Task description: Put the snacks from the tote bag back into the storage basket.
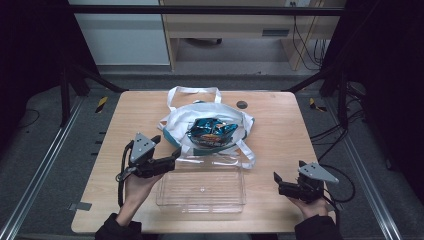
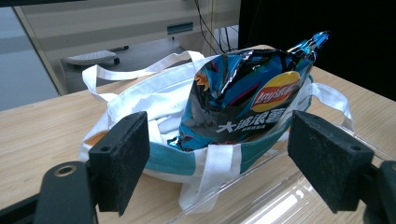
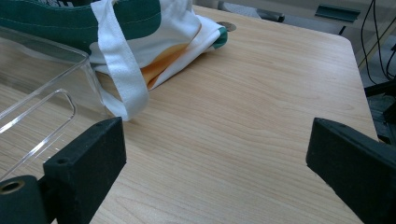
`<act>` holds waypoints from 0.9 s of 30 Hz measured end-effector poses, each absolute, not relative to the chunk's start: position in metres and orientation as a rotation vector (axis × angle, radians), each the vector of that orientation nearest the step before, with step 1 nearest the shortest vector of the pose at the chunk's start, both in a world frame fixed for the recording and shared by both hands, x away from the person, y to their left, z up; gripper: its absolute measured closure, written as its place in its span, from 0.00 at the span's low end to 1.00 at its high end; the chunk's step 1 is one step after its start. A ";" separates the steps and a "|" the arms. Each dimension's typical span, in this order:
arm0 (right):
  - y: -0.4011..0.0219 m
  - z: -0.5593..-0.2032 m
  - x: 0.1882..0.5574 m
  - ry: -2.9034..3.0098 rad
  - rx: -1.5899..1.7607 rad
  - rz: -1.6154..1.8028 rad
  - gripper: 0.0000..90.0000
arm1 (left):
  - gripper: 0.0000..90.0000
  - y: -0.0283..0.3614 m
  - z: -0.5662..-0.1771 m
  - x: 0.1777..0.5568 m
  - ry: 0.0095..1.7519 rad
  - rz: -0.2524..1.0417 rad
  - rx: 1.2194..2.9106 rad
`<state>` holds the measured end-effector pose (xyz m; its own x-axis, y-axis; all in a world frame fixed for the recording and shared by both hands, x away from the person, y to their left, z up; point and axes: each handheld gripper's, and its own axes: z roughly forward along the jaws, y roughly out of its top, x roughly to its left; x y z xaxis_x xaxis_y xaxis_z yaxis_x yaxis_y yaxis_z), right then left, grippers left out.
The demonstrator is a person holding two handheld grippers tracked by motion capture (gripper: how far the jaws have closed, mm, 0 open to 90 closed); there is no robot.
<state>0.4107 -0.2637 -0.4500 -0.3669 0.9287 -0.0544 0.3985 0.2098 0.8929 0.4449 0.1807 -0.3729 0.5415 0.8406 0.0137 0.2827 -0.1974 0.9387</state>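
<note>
Since the chip bag (image 2: 247, 100) in the tote (image 2: 140, 100) is light and crinkly, the wide-open left gripper (image 2: 219, 163) should pinch its top seam gently.

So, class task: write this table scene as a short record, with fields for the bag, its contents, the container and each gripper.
bag: white tote bag with green trim, lying open on the wooden table
contents: blue crisp packet sticking out of it
container: clear plastic tray, nothing in it, in front of the bag
left gripper: open, aimed at the packet
right gripper: open, over bare table
</note>
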 end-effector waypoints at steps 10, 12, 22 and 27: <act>-0.264 -0.450 0.411 1.874 1.225 1.106 0.06 | 0.23 0.173 -0.370 0.453 0.936 0.684 1.745; -0.264 -0.450 0.411 1.873 1.226 1.107 0.06 | 0.23 0.170 -0.369 0.455 0.935 0.682 1.749; -0.264 -0.450 0.411 1.872 1.230 1.116 0.06 | 0.24 0.158 -0.367 0.463 0.926 0.689 1.763; -0.264 -0.450 0.411 1.874 1.231 1.114 0.06 | 0.25 0.150 -0.366 0.467 0.916 0.691 1.768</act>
<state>0.4114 -0.2642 -0.4504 -0.3672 0.9287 -0.0511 0.3984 0.2067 0.8936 0.4670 0.1503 -0.3663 0.5521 0.8327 0.0424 0.2688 -0.2259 0.9363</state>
